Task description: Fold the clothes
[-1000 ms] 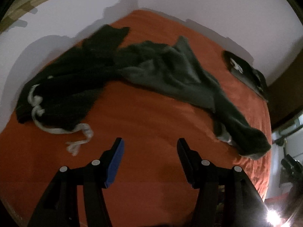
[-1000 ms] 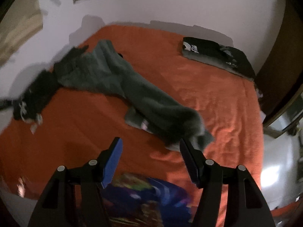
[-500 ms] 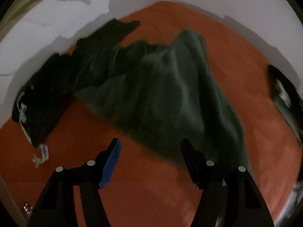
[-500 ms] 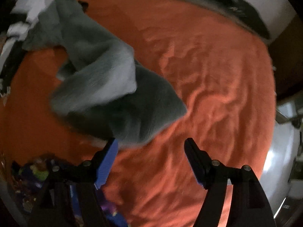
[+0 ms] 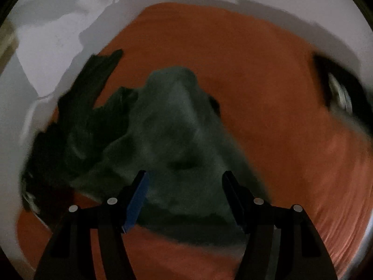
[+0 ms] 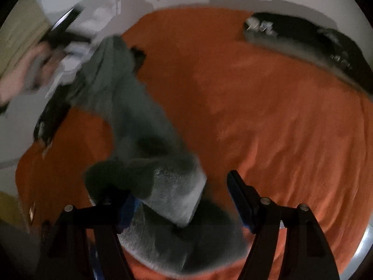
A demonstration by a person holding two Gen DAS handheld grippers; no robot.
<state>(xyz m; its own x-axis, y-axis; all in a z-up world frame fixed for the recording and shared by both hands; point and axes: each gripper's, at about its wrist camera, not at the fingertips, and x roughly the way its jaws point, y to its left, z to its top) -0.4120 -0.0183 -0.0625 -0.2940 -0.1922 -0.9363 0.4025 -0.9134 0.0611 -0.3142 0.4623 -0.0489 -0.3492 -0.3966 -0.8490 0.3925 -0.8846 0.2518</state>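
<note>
Two tongs, left tongs point(image 5: 184, 193) and right tongs point(image 6: 181, 200), stand spread over the grey garment point(image 5: 177, 140), which lies crumpled on the orange bed point(image 5: 268, 93). Each should probably pinch one clear edge, avoiding the black garment point(image 5: 77, 116) alongside.

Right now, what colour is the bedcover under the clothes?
Orange bedcover, plain; clearest in the right wrist view.

No legible txt; white print on dark folded garment point(image 6: 303, 35) too blurred.
</note>
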